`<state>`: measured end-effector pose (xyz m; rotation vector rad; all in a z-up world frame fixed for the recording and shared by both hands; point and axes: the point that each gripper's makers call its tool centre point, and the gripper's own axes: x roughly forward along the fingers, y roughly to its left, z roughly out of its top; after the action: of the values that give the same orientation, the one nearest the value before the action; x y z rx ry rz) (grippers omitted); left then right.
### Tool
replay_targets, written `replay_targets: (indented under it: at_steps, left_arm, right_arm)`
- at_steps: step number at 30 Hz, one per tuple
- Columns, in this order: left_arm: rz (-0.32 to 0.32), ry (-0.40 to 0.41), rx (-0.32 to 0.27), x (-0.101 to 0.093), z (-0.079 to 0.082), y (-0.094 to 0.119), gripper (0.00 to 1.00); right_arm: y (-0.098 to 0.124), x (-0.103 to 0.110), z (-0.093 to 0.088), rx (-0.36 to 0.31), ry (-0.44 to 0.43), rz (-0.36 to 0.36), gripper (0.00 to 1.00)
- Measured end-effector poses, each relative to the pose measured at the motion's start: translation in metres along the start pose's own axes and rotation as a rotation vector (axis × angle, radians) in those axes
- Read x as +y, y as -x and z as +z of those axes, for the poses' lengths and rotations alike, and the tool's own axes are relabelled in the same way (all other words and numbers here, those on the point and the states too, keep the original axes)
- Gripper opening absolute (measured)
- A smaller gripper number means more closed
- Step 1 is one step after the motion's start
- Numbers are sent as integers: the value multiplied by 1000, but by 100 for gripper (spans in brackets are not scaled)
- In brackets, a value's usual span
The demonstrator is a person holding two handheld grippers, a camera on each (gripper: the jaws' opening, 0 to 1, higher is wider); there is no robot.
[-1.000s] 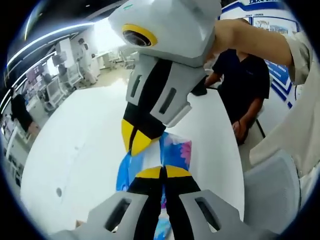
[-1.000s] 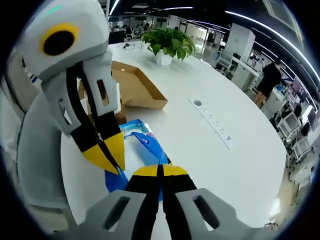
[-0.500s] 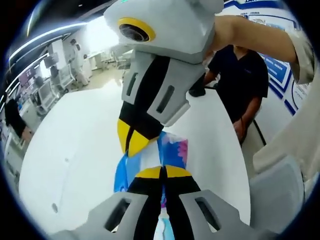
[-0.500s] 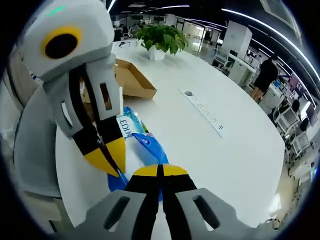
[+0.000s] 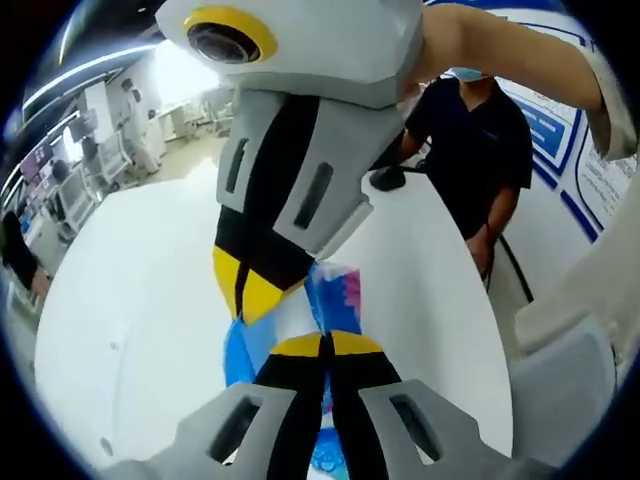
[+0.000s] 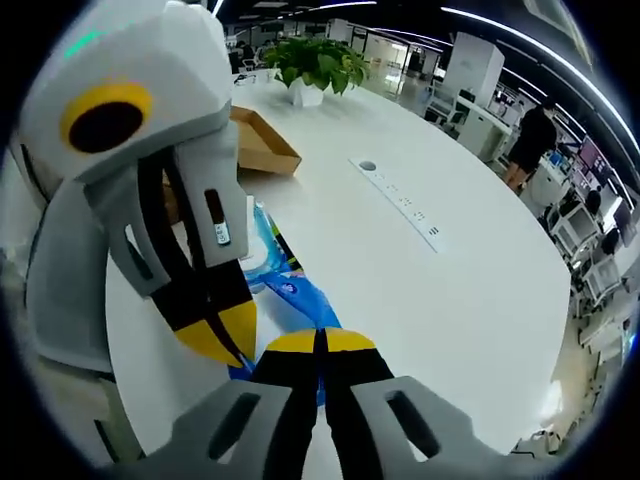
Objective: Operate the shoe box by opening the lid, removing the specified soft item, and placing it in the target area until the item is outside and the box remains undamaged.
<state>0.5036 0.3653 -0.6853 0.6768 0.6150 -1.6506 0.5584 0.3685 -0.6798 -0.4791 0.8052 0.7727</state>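
A soft blue packet (image 5: 337, 296) with pink and white print hangs above the white table (image 5: 130, 300), held from two sides. My left gripper (image 5: 326, 346) is shut on one edge of it. My right gripper (image 5: 247, 296) reaches in from above, its yellow tips closed on the packet's other side. In the right gripper view, my right gripper (image 6: 322, 342) is shut on the blue packet (image 6: 298, 296), and my left gripper (image 6: 226, 340) pinches it from the left. The open brown shoe box (image 6: 262, 146) lies farther back on the table.
A potted green plant (image 6: 318, 62) stands beyond the box. A power strip (image 6: 400, 200) runs across the white table (image 6: 450, 310). A person in a dark top (image 5: 478, 150) stands by the table's far edge, with office desks behind.
Both grippers keep their hold on the packet. Each view has shifted, the other gripper looms larger, and the box sits farther back in the right gripper view.
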Motion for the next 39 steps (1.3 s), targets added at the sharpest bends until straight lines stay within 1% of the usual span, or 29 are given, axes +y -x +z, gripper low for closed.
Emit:
replay_targets:
  at_steps: [10,16,21,25,31,39]
  left_arm:
    - [-20,14,25,7,-14,-26,0]
    - [-24,24,25,9,-22,-37,0]
    - [-34,43,13,8,-24,-43,0]
    - [-39,43,18,7,-28,-46,0]
    - [-52,48,20,3,-29,-50,0]
    - [-55,50,23,0,-27,-53,0]
  right_arm:
    - [-21,-4,-19,32,19,19,0]
    - [-31,-11,-32,47,30,4,0]
    - [-39,-17,-38,54,57,-20,0]
    - [-46,-17,-40,58,62,-17,0]
    - [-49,-18,-44,65,67,-19,0]
    - [-48,-18,-49,61,48,-22,0]
